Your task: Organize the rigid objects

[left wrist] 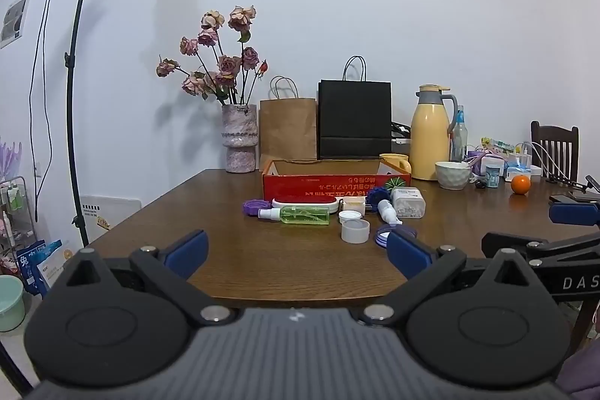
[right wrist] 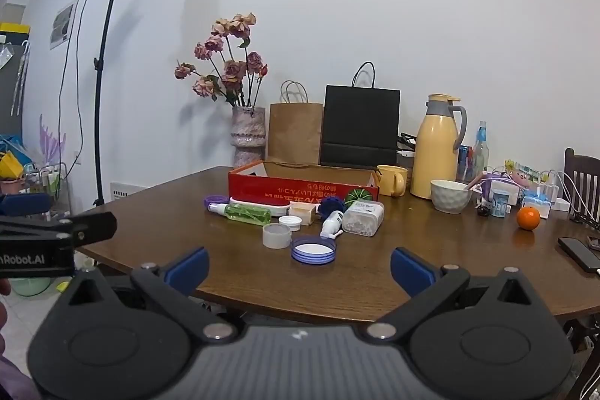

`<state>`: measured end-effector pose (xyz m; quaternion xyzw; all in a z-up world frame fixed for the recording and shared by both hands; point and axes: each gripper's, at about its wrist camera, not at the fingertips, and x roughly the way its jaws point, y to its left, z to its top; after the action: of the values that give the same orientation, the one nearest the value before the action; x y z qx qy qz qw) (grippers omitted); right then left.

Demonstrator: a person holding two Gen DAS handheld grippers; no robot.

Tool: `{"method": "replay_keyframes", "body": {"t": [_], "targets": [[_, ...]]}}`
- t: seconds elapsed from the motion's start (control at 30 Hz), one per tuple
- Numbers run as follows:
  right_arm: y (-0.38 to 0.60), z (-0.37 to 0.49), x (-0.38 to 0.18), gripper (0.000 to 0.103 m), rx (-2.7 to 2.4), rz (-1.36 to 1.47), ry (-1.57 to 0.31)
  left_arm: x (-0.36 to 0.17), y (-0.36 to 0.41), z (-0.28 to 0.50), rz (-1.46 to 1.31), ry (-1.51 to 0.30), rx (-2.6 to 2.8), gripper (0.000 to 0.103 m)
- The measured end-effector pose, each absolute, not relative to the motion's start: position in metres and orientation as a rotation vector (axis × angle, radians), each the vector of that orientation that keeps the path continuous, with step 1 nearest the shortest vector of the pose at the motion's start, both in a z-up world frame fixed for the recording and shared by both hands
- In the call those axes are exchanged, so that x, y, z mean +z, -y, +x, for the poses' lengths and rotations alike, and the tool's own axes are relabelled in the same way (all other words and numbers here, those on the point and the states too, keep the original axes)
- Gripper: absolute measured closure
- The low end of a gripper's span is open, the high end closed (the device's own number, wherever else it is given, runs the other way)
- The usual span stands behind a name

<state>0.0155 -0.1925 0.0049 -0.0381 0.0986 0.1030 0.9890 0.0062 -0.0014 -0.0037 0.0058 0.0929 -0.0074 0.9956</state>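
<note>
Both of your claws stand wide with nothing between the pads: the left claw and the right claw hover at the near edge of the worktop, pointing slightly down toward the clutter ahead.

The things to sort lie in a loose group straight ahead of you, in front of the red cardboard box, well apart from either claw. Nearest is the blue-rimmed lid, lying flat; in the right wrist view it sits almost dead centre between the pads, while in the left view it is half hidden behind the right-hand pad. So your right hand looks the better placed for it. Just left of it stands the short grey tub, upright.

Behind those, the green spray bottle lies on its side, long axis running left to right across your line of approach, nozzle to the left. You would probably need to close across its width rather than along it. The clear box of white beads rests to the right, with a small white bottle tipped over beside it.

The red box is open at the top; what is inside cannot be seen from here. The white bowl further right holds what looks like a pink utensil.
</note>
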Motion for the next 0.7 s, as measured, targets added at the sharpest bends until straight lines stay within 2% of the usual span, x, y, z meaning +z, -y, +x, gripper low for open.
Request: {"method": "replay_keyframes", "body": {"t": [0.7], "targets": [[0.1932,0.0165,0.0051,0.000,0.203,-0.071,-0.199,-0.0037,0.0026,0.0083,0.013,-0.187,-0.015,0.000]]}}
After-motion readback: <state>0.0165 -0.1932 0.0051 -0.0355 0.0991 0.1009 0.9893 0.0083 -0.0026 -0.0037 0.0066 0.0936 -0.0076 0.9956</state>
